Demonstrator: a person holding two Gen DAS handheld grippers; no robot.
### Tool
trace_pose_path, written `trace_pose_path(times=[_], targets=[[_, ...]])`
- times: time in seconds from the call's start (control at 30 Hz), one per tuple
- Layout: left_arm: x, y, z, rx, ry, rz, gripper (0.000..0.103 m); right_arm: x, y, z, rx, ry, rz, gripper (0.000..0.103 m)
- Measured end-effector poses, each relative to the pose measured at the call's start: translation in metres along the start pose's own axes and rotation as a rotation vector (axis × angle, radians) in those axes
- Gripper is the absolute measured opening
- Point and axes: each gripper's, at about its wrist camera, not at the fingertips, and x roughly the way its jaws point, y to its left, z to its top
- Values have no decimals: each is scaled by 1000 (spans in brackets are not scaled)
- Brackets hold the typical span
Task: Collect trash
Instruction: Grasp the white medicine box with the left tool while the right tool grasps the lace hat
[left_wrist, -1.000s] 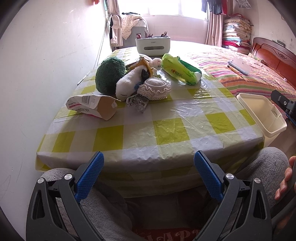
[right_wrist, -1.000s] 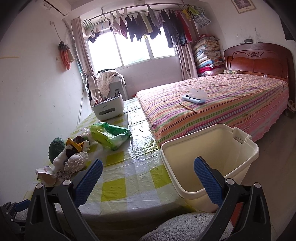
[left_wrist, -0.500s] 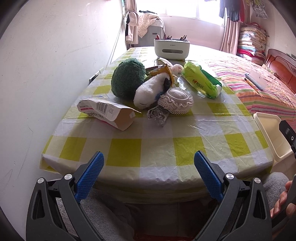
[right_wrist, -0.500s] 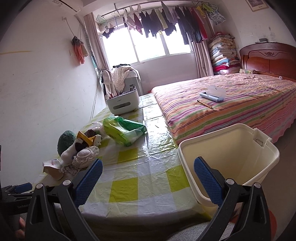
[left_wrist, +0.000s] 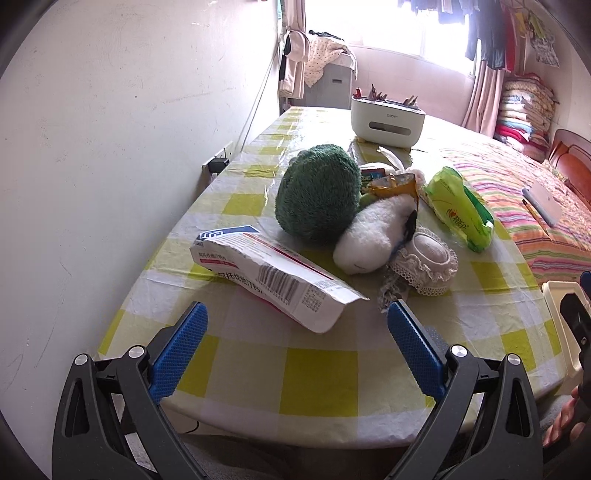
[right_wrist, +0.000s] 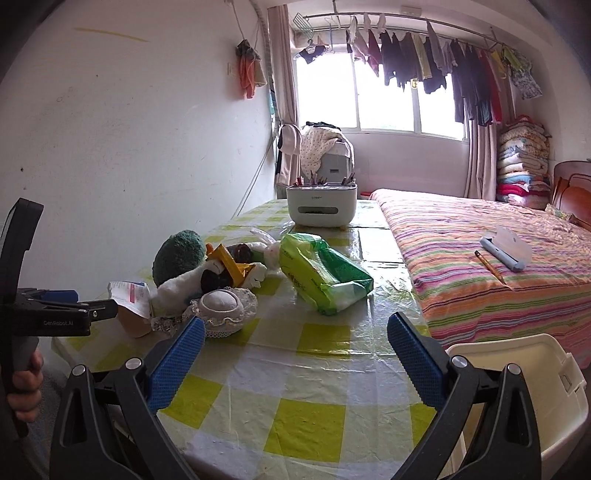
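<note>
Cardboard, torn open: a flattened medicine box (left_wrist: 273, 275) lies on the yellow-checked worktop (left_wrist: 317, 373), just ahead of the left hand-held gripper (left_wrist: 295, 345), whose blue pads are spread wide and hold nothing. The right hand-held gripper (right_wrist: 295, 354) is likewise spread and empty, beside a cream bin (right_wrist: 524, 384) at the worktop's edge. A likely risk: the box touches a green plush toy (left_wrist: 317, 192), so a careless grab could drag keepsakes along.
</note>
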Motion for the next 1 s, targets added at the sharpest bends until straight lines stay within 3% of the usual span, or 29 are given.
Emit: trace_pose_path(times=[0.13,0.27,0.53,0.7,0.77,0.83,0.93,1.0], targets=[[13,19,12,-44,11,-18,96,31,7,9,19,78,107,97],[30,35,22,-129,68,-104,96,64,9,19,101,165,185,96],[59,66,30,-303,159,-181,96,115,37,28,118,273,253,96],[77,68,34,-343,220,-218,96,137,48,25,109,335,263,93],[84,65,35,-348,249,-226,96,145,48,23,121,359,276,81],[88,63,34,-350,266,-229,96,151,50,22,127,383,276,74],[93,60,33,-352,283,-232,96,157,53,20,120,408,267,72],[95,59,32,-358,288,-221,96,156,55,21,101,407,248,60]])
